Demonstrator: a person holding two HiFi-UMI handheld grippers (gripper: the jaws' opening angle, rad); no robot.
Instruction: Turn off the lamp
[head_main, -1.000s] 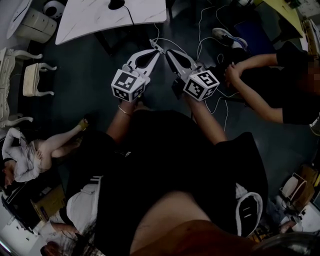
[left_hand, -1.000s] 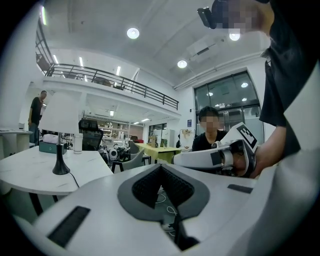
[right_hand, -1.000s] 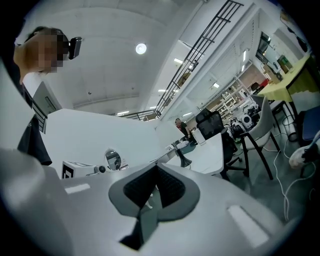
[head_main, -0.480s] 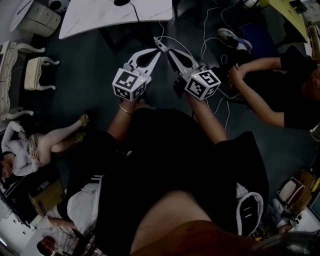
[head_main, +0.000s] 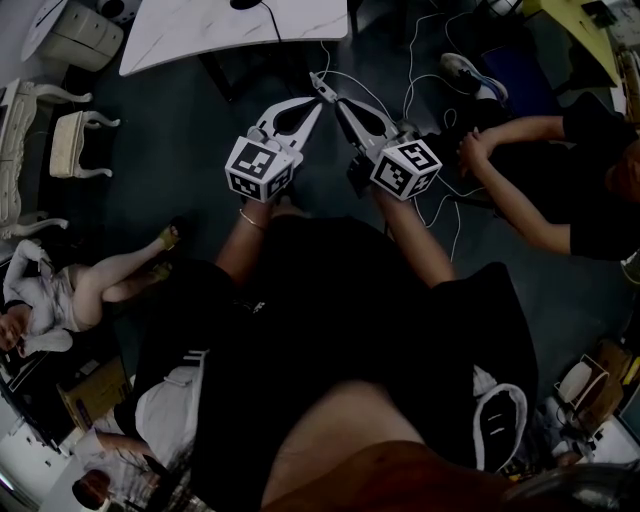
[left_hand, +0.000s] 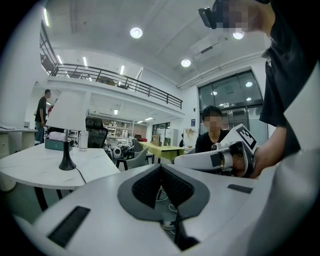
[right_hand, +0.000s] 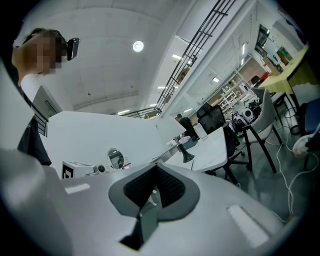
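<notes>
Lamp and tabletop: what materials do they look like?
Lamp: white matte shade, probably fabric or paper; dark flared base with a slight sheen, likely metal or plastic. Tabletop: white with faint grey veins, so marble or a marble-look laminate.

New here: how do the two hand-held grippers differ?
In the head view the left gripper angles rightward, the right gripper leftward, tips nearly meeting. The left gripper view shows the lamp upright; the right gripper view shows it tilted. Both have shut, empty jaws.

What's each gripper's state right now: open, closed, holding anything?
Left gripper: closed, holding nothing.
Right gripper: closed, holding nothing.
</notes>
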